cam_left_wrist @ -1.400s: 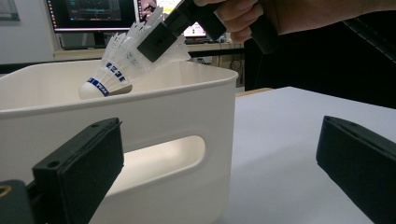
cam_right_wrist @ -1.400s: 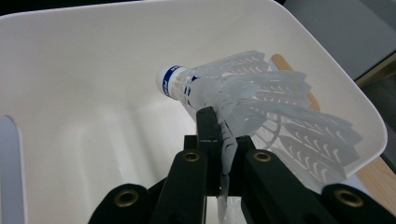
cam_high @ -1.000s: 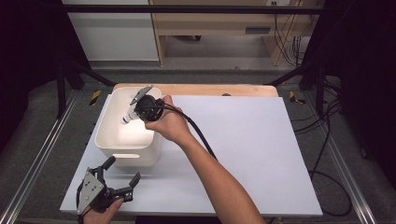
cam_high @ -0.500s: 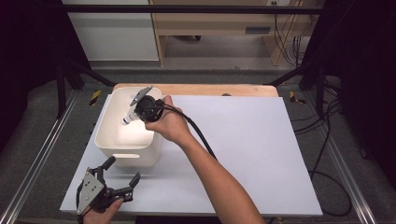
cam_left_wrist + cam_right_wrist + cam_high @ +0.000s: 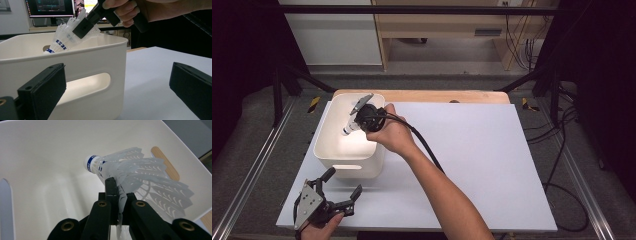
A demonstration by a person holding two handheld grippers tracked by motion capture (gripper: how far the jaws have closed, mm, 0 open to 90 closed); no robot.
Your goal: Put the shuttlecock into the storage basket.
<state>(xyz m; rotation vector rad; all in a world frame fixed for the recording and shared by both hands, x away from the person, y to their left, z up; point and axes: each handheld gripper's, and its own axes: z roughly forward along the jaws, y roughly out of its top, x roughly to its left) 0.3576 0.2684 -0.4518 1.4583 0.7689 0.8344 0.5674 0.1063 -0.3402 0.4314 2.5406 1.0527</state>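
Right now my right tongs (image 5: 117, 192) are clamped on the feather skirt of a shuttlecock (image 5: 130, 177), pinching a thin edge of the feathers rather than the cork. The shuttlecock hangs over the open white bin (image 5: 334, 150), cork end pointing down and into it, above the floor of the bin and not touching it as far as I can see. From the left gripper view it sits just above the rim, with its cork tip dipping behind the near wall.

My left tongs (image 5: 339, 192) wait with jaws wide apart and nothing between them, low on the tabletop (image 5: 492, 160) just in front of the bin, near its handle slot.

I judge the risks to be these. The grip is on flimsy feathers, so squeezing or twisting could bend or snap them, and a slack hold could let the shuttlecock slip out early. If I let go while it sits this near the rim, it could bounce off the wall and land on the tabletop. A light shuttlecock may also cling to a pad on release.
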